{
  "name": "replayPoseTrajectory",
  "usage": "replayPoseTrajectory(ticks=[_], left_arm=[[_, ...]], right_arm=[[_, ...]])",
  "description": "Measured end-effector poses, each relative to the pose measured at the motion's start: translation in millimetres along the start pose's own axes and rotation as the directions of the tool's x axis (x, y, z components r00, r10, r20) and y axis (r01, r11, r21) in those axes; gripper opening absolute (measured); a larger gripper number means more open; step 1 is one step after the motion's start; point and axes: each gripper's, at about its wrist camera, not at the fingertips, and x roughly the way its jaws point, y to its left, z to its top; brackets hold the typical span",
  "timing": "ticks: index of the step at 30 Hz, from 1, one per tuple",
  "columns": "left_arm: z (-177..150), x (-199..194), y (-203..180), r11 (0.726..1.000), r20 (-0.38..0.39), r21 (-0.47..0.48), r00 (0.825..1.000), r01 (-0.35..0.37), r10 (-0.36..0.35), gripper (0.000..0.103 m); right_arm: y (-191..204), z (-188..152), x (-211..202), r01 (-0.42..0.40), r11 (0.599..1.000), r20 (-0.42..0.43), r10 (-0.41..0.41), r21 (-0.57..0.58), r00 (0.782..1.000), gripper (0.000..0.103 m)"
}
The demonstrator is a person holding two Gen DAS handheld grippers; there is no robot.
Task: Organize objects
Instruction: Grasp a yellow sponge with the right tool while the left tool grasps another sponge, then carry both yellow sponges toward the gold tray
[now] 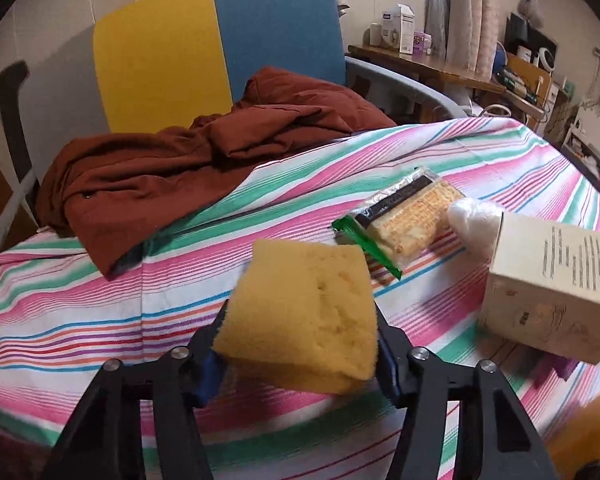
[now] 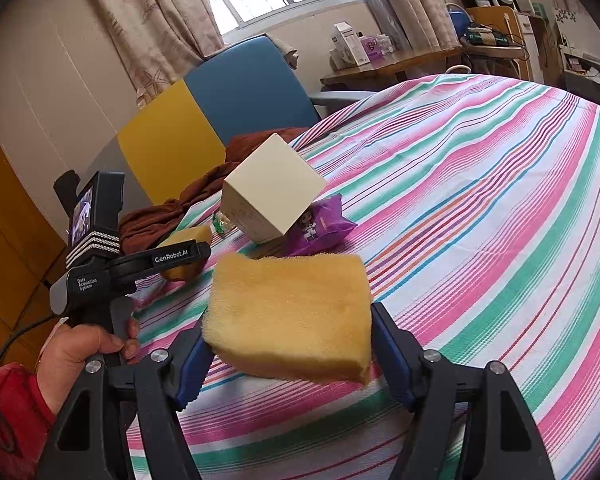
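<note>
Each tool holds a yellow sponge clear of the striped sheet (image 1: 100, 312), which covers what may be a bed or a worktop; I cannot tell which. The left tool (image 1: 298, 354) has its pads pressed on the near end of the left sponge (image 1: 308, 312), whose long axis runs away from the camera, far end tipped up, broad pitted face toward the lens. The right tool (image 2: 290, 344) pinches the right sponge (image 2: 288, 316) by its two short ends, so its long axis lies across the jaws, left to right, with a broad face upward. Only the left view shows the cracker packet (image 1: 404, 216) with its green end, lying flat just beyond the sponge, a white plastic bag (image 1: 474, 220) touching the box (image 1: 548, 284), the print on the box's side, and the full spread of the brown garment (image 1: 188, 164). Only the right view shows the purple packet (image 2: 318, 226) under the tilted box (image 2: 272, 188), the hand (image 2: 84, 348) gripping the left tool's handle, a red sleeve (image 2: 12, 412), and the left sponge (image 2: 186, 240) from the side.
</note>
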Motion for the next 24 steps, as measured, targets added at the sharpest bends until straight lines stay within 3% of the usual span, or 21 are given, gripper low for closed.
replayPoseTrajectory(ticks=[10,16,24], left_arm=[[-26,-37,20,0.991,0.086,-0.133,0.996,-0.028,0.040,0.057],[-48,-69,15,0.992,0.148,-0.126,0.988,-0.022,0.041,0.057],[-78,-105,8,0.995,0.193,-0.102,0.981,-0.003,0.022,0.057]], right_arm=[[7,0,0,0.048,0.997,0.003,-0.048,-0.054,0.999,0.074],[15,-1,-4,0.100,0.990,0.021,-0.099,-0.098,0.995,0.072],[14,-8,-30,0.166,0.985,0.091,-0.160,-0.056,0.983,0.072]])
